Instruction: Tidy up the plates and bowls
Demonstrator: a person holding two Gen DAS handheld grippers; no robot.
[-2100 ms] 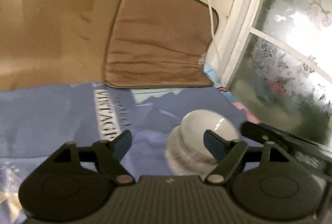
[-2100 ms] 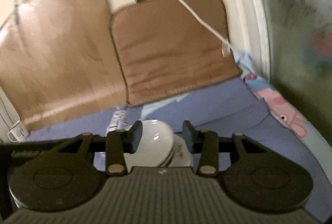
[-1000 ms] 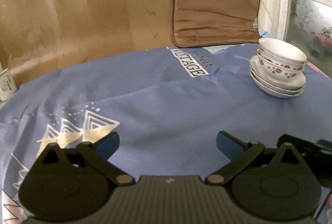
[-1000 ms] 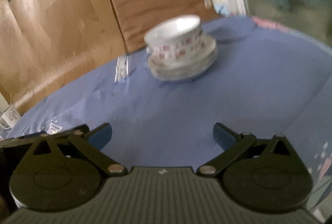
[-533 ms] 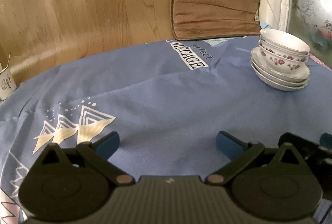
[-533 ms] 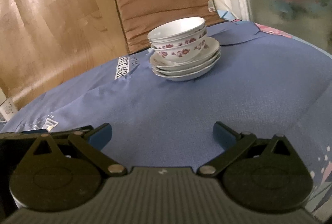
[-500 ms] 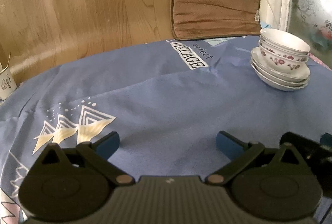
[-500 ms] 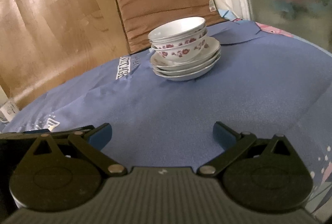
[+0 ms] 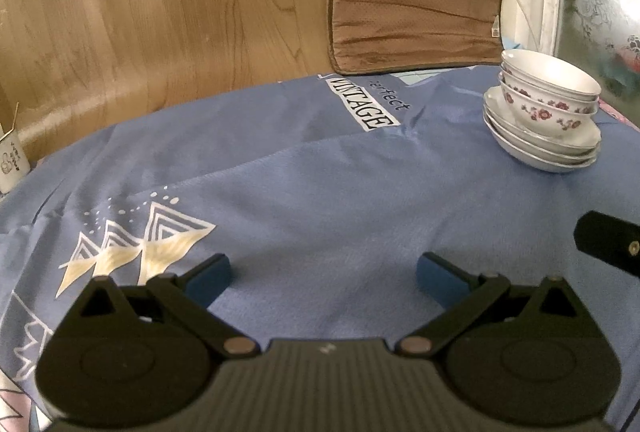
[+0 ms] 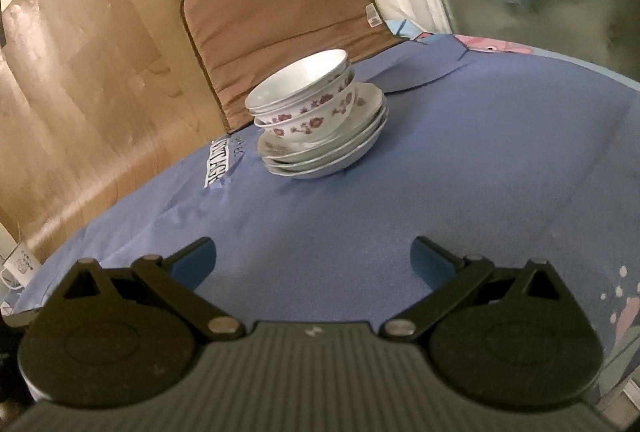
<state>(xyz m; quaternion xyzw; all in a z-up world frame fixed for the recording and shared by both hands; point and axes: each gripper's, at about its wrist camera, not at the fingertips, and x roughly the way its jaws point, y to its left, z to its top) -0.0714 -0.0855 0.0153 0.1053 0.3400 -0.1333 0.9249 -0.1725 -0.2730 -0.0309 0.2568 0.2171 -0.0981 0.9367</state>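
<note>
A mug [image 9: 12,168] sits off the cloth's left edge. The left gripper [image 9: 322,274] hangs wide and empty over the blue cloth [image 9: 280,192], well short of the stack [image 9: 544,120] near the far right edge. The right gripper [image 10: 312,260] is also spread wide, holding nothing. The bowls [image 10: 308,100] are nested rims up on the plates [image 10: 332,148], so the stack's long axis runs vertical; they seem to sit off-centre, though fisheye warp may exaggerate it. Judged from this, a nudge or a tug on the loose cloth could tip the bowls off the plates
</note>
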